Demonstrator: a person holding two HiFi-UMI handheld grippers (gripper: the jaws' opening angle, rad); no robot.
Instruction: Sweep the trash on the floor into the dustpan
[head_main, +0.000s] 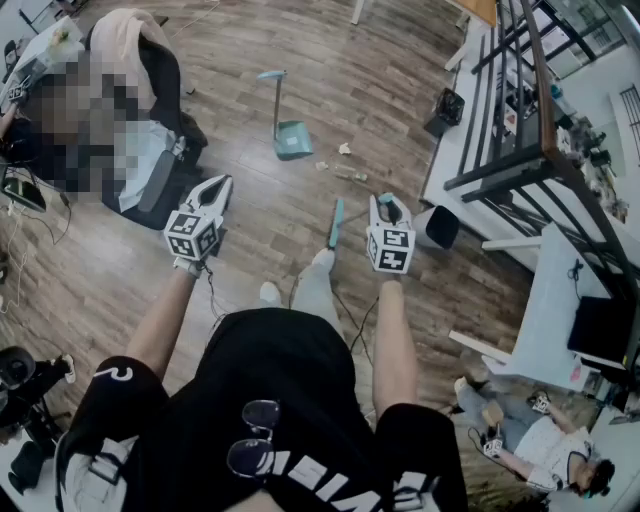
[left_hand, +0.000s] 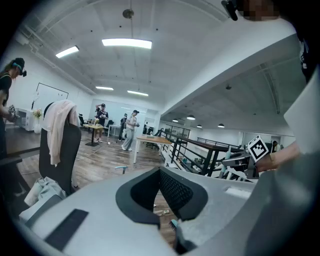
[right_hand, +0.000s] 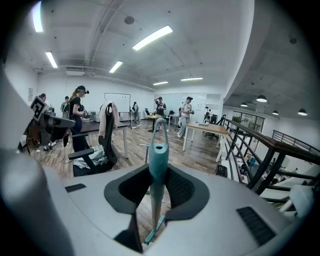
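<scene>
Both forearms out toward 12 o'clock, right gripper pinching broom handle, left gripper jaws pressed together, empty.

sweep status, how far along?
Done: right tool is clamped on the broom. In hand: the broom is short of the trash, which lies on the floor just right of the dustpan. Left: all the sweeping. Left tool is shut and empty.

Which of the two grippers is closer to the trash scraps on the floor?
Right. The right gripper, holding the broom, is just short of the scraps; the left gripper is farther off to their left.
</scene>
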